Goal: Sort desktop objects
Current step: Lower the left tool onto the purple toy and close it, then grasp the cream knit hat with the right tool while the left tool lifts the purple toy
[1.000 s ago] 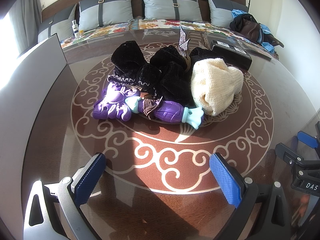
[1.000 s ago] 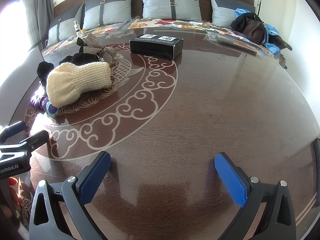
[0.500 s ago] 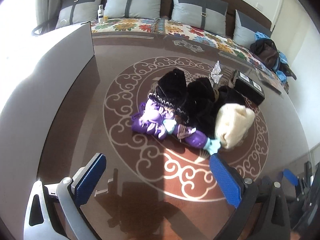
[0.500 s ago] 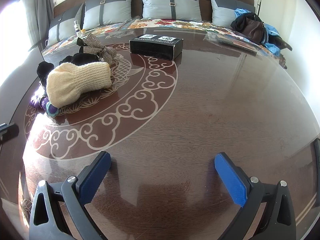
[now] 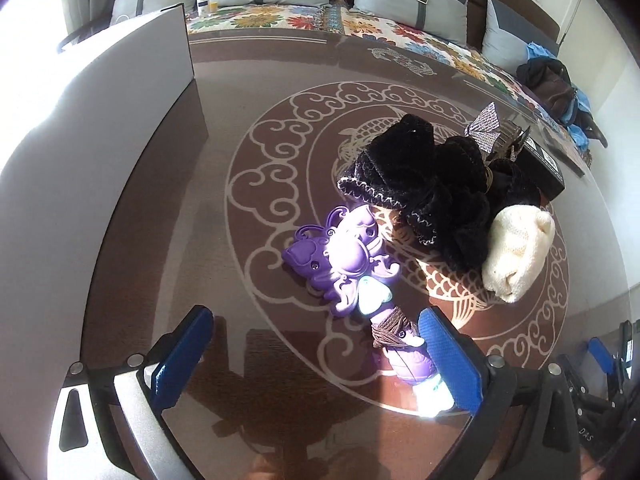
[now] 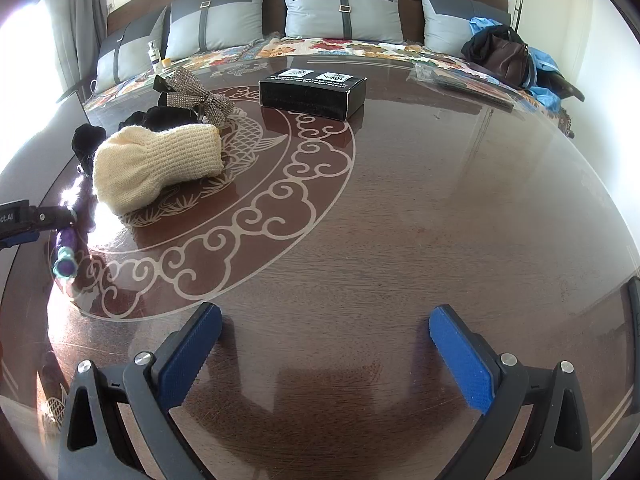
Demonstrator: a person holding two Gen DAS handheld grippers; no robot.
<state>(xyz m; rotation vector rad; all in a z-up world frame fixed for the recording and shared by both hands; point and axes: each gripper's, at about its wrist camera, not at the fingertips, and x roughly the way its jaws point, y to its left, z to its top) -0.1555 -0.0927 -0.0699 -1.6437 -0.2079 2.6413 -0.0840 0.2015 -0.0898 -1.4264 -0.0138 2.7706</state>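
A purple butterfly wand toy (image 5: 348, 264) lies on the patterned table; its handle, wrapped by a brown hair tie (image 5: 392, 326), runs down beside my left gripper's right finger. My left gripper (image 5: 316, 354) is open, hovering just in front of the toy. Behind it sit black fuzzy cloth (image 5: 424, 188), a cream knit hat (image 5: 516, 248) and a glittery bow (image 5: 486, 124). In the right wrist view my right gripper (image 6: 326, 350) is open over bare table, far from the cream hat (image 6: 156, 164), the bow (image 6: 198, 94) and the wand's end (image 6: 66, 256).
A black box (image 6: 312, 92) stands at the back of the table. A grey panel (image 5: 92, 128) rises along the left edge. A bed with pillows and a bag (image 6: 504, 56) lies beyond the table. The left gripper's body (image 6: 24, 222) shows at the right view's left edge.
My left gripper has swung left and then closed in on the pile, so the purple toy now lies just ahead of its fingers. My right gripper has stayed still.
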